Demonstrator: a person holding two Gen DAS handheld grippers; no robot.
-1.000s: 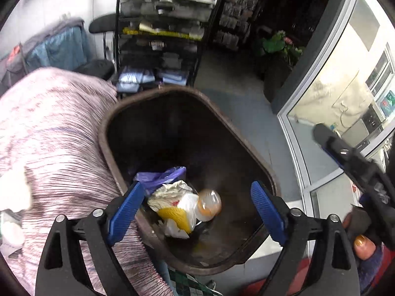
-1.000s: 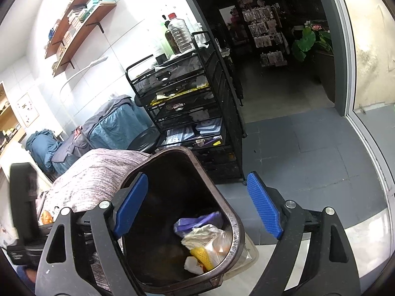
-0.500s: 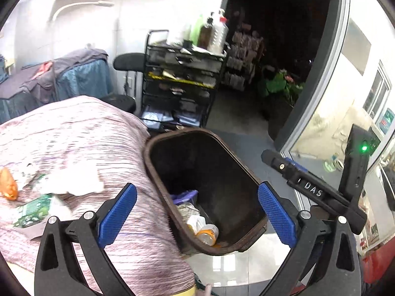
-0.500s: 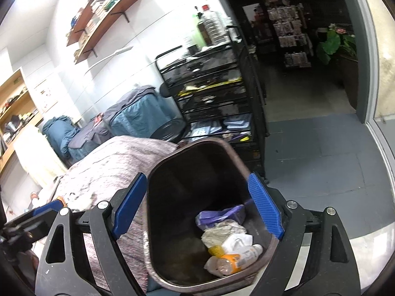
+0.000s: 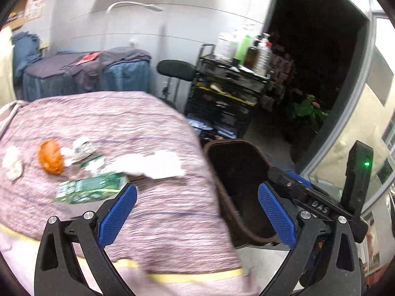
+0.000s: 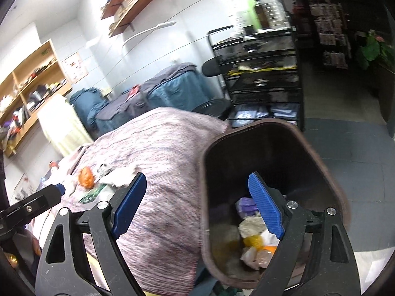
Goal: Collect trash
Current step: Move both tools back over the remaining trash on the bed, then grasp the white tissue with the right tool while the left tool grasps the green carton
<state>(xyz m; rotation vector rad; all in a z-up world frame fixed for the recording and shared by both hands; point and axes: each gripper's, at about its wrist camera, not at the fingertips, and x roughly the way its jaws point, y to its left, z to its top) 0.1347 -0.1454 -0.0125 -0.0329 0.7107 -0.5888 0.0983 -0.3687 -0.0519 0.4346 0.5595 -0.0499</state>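
The left gripper (image 5: 196, 213) had swung from the bin (image 5: 243, 190) toward the green wrapper (image 5: 90, 188), ahead-left of its empty, apart jaws. The right gripper (image 6: 197, 203), jaws apart, remained over the bin; the next pickup was likely

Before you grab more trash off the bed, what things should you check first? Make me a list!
1. Left hand-held gripper open and empty: ok.
2. Right hand-held gripper open and empty: ok.
3. Trash left on the purple striped bedcover: ok, crumpled orange wrapper, green printed packet, white paper sheet.
4. Dark brown plastic bin beside the bed, with room: ok.
5. Packet's exact edges: cannot tell, blurred.
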